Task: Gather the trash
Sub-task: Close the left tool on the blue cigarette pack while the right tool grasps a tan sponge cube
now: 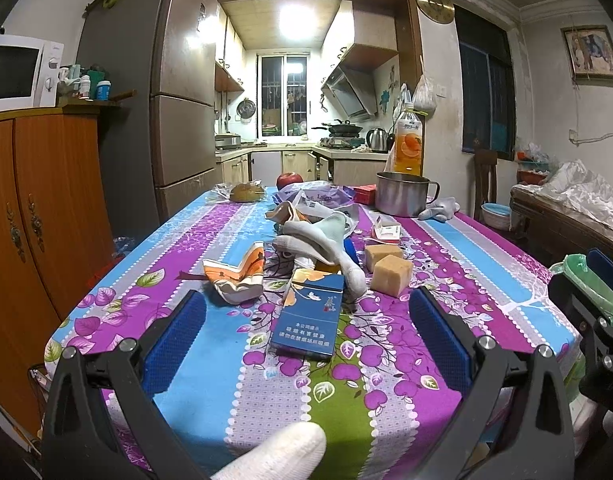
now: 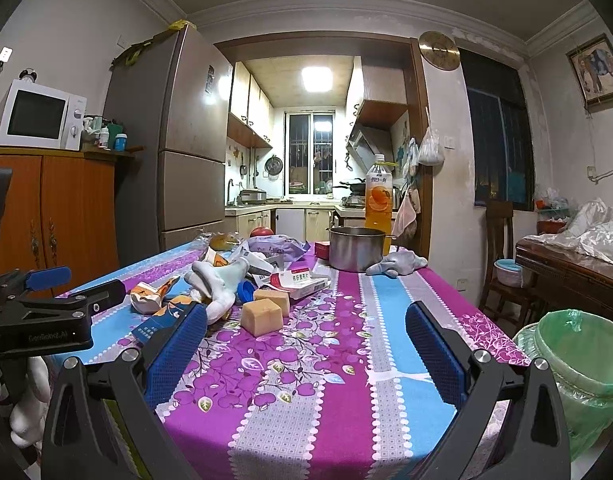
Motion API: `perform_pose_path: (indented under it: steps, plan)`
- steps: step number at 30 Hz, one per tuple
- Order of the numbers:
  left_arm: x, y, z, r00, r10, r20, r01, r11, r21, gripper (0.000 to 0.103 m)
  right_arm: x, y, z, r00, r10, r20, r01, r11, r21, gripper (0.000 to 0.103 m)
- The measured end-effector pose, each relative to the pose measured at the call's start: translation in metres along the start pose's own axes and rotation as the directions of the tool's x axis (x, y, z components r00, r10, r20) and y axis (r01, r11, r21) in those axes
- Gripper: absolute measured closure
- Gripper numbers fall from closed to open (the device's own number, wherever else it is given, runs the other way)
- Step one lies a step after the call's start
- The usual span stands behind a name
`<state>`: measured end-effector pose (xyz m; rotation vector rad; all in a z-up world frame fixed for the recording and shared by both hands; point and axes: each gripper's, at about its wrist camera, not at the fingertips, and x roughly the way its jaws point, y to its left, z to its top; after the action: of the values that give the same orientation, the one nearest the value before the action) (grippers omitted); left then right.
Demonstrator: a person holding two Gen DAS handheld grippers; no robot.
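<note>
Flat blue cigarette box (image 1: 309,316), crumpled orange wrapper (image 1: 236,276), bin's green liner (image 2: 578,354)

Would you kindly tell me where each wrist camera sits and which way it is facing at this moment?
Left wrist: behind the open left gripper, low at the table's near end, aimed at the blue cigarette pack; a gloved fingertip shows below.
Right wrist: behind the open right gripper, further right, beside the green-lined bin; the left gripper's body shows at left.
Shared: the steel pot, the juice bottle and the kitchen.

Floral-clothed table (image 1: 486,280) with cigarette pack (image 1: 308,322), socks (image 1: 326,240), pot (image 1: 402,198).
</note>
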<state>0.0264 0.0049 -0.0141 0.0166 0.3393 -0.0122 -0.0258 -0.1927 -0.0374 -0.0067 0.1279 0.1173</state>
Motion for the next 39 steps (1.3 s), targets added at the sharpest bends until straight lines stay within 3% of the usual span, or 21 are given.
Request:
perform_pose_path:
  steps: [13, 19, 24, 27, 32, 39]
  plan:
    - [0.004, -0.002, -0.001, 1.000, 0.001, -0.013, -0.001, 1.000, 0.001, 0.005, 0.003, 0.001, -0.001, 1.000, 0.008, -0.015, -0.008, 1.000, -0.004, 0.004]
    - [0.042, 0.024, 0.004, 0.988, -0.040, -0.149, 0.027, 0.996, -0.089, 0.005, 0.032, 0.002, 0.007, 0.986, 0.106, -0.128, -0.110, 0.994, -0.025, 0.004]
    - [0.072, 0.039, 0.012, 0.968, -0.114, -0.223, 0.083, 0.986, -0.145, 0.005, 0.083, 0.003, 0.016, 0.928, 0.227, -0.295, -0.241, 0.970, -0.012, 0.004]
    - [0.089, 0.028, 0.010, 0.945, -0.152, -0.288, 0.127, 0.986, -0.106, 0.005, 0.125, 0.009, 0.016, 0.863, 0.291, -0.412, -0.322, 0.947, -0.006, 0.005]
    - [0.115, 0.011, 0.002, 0.906, -0.179, -0.384, 0.167, 0.984, -0.065, 0.014, 0.185, 0.020, 0.015, 0.773, 0.338, -0.536, -0.393, 0.919, 0.012, 0.007]
    - [0.143, 0.013, -0.005, 0.875, -0.155, -0.459, 0.139, 0.988, -0.069, 0.031, 0.248, 0.031, 0.011, 0.699, 0.328, -0.635, -0.399, 0.916, 0.034, 0.009]
